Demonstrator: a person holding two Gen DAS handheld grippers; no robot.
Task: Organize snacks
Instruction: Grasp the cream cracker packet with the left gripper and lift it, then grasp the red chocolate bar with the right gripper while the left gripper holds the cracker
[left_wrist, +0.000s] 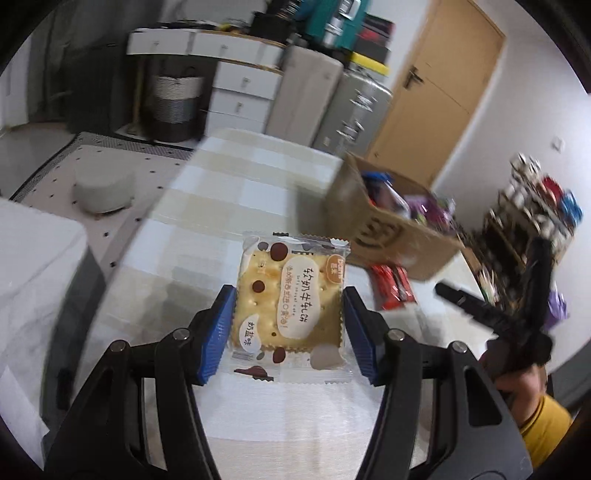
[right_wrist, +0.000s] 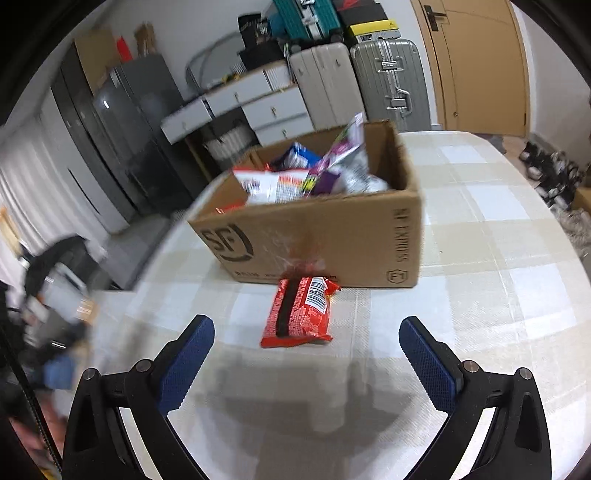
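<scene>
My left gripper (left_wrist: 289, 292) is shut on a cracker packet (left_wrist: 291, 306), its blue pads pressing both side edges, and holds it flat above the chequered table (left_wrist: 229, 192). A cardboard box (left_wrist: 388, 236) with several snack bags inside stands to the right of it, and a red snack packet (left_wrist: 393, 288) lies at its foot. In the right wrist view my right gripper (right_wrist: 306, 325) hovers open and empty over the table. The red snack packet (right_wrist: 301, 314) lies just ahead of its fingers, in front of the cardboard box (right_wrist: 332, 236).
Suitcases (right_wrist: 388, 81) and white drawers (right_wrist: 273, 107) stand behind the table, beside a wooden door (right_wrist: 476, 62). A round stool (left_wrist: 103, 192) sits on the floor to the left. A hand with a yellow sleeve (left_wrist: 543, 417) carries the other gripper at the right.
</scene>
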